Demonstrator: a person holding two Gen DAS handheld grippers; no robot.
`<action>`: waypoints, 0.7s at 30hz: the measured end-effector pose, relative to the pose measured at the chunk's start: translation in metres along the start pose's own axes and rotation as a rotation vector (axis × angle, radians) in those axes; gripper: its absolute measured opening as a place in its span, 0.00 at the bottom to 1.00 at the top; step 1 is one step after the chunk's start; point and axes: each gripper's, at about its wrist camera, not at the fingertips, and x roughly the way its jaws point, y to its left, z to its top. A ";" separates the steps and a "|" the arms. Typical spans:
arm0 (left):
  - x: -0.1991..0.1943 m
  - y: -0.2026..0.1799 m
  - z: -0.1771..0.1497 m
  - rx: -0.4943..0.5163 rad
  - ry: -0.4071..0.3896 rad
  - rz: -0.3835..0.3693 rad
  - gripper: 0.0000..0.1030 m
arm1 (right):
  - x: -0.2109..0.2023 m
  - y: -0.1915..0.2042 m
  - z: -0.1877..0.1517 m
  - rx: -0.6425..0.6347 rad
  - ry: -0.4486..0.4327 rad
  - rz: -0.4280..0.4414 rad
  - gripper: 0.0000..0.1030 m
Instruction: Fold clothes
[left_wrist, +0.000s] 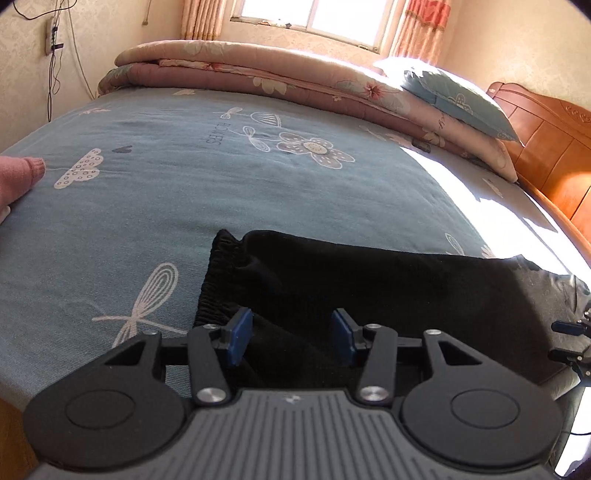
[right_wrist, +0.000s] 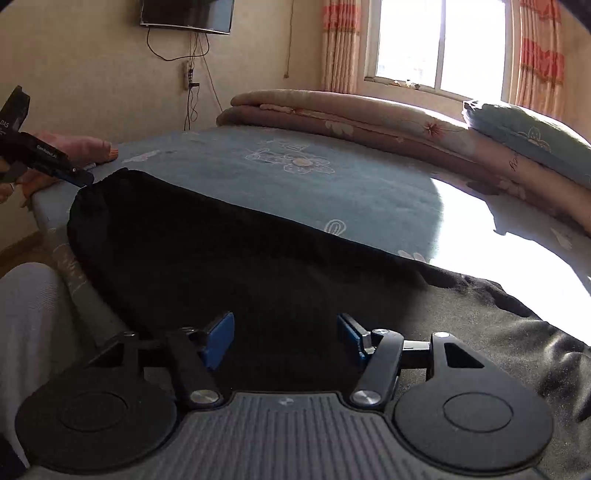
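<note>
Trousers (right_wrist: 229, 266), black and soft, lie flat along the near edge of the bed (left_wrist: 184, 192); they look light and floppy, so they will sag and bend when lifted; the bunched stretchy waistband (left_wrist: 214, 280) looks like the best place to pinch, with the far end for the other side; the left hand-held gripper (left_wrist: 291, 338) and the right hand-held gripper (right_wrist: 286, 339) both hang over the cloth, blue pads apart, holding nothing; a pink sleeve (left_wrist: 18, 177) rests nearby.

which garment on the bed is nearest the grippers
The black garment, spread right under both grippers; the pink garment lies apart at the bed's left edge.
</note>
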 end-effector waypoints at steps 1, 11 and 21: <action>0.005 -0.005 -0.002 0.010 0.021 -0.004 0.48 | 0.004 0.008 0.003 -0.032 0.006 0.036 0.57; 0.023 0.001 -0.035 -0.091 0.184 0.011 0.48 | 0.039 0.079 0.008 -0.383 0.133 0.144 0.16; -0.003 -0.034 -0.003 0.042 0.135 -0.061 0.60 | 0.023 0.053 0.020 -0.286 0.142 0.146 0.16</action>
